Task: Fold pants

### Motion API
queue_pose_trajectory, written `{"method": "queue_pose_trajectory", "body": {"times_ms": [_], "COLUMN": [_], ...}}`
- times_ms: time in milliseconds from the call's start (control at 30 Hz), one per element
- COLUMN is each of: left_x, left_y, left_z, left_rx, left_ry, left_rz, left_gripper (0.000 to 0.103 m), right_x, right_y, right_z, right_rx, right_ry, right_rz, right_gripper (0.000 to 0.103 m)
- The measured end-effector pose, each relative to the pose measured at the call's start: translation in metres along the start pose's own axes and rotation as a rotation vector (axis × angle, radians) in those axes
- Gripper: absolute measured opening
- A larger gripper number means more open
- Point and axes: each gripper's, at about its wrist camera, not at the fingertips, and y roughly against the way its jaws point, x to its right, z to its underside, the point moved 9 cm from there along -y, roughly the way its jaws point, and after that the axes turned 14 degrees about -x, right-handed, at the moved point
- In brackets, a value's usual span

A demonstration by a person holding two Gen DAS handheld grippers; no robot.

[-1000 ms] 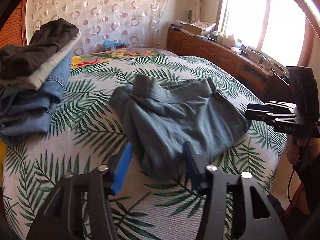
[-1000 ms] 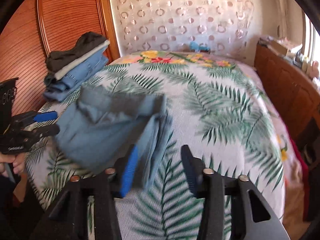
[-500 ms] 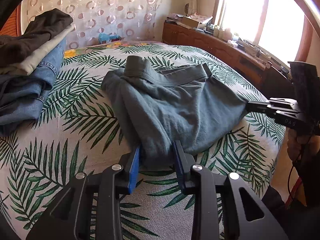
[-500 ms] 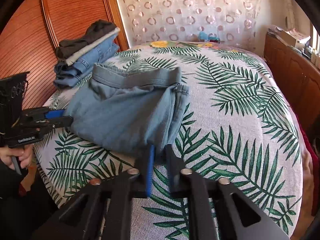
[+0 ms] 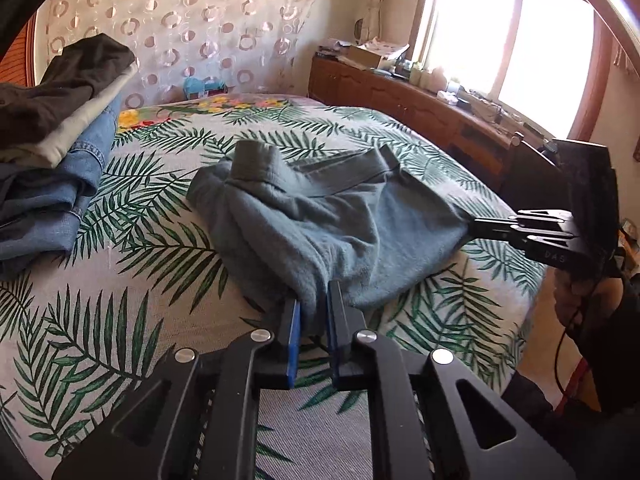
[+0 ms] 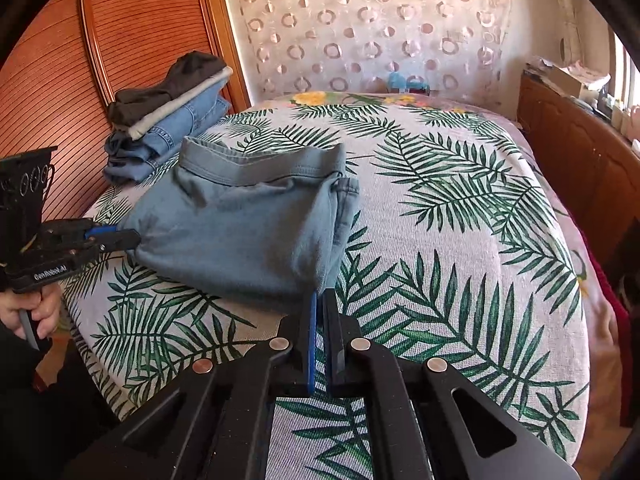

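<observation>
With my left fingers (image 5: 314, 312) and right fingers (image 6: 320, 300) just closing, each clamped on a near corner of the pants (image 6: 248, 224) lying on the bed (image 6: 460, 260), I should lift both evenly

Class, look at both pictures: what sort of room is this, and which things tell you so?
Most likely a home bedroom: a bed with a palm-leaf cover, a stack of folded clothes by a wooden wardrobe door, and a curtained window.
</observation>
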Motion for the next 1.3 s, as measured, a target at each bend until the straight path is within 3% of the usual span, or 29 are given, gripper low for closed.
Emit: {"method": "queue_pose_trajectory", "body": {"times_ms": [500, 933, 1067, 1133, 1200, 1300], "left_x": [0.020, 0.016, 0.013, 0.011, 0.009, 0.004], "left_y": [0.023, 0.030, 0.035, 0.038, 0.039, 0.040], "left_z": [0.026, 0.030, 0.026, 0.025, 0.024, 0.021], "left_rx": [0.001, 0.016, 0.040, 0.052, 0.062, 0.066], "left_ry": [-0.041, 0.006, 0.019, 0.022, 0.026, 0.041], "left_rz": [-0.013, -0.009, -0.016, -0.023, -0.032, -0.049], "left_gripper": [0.012, 0.016, 0.023, 0.033, 0.048, 0.054], "right_x": [-0.013, -0.024, -0.022, -0.021, -0.020, -0.019], "right_y": [0.029, 0.043, 0.046, 0.047, 0.048, 0.049], "right_z": [0.038, 0.037, 0.038, 0.039, 0.040, 0.039], "right_rx": [-0.011, 0.000, 0.006, 0.005, 0.003, 0.004], "right_ry": [0.011, 0.027, 0.029, 0.028, 0.023, 0.024], "right_rz": [-0.025, -0.018, -0.010, -0.007, -0.002, -0.001], "right_gripper": [0.002, 0.002, 0.002, 0.002, 0.002, 0.002]}}
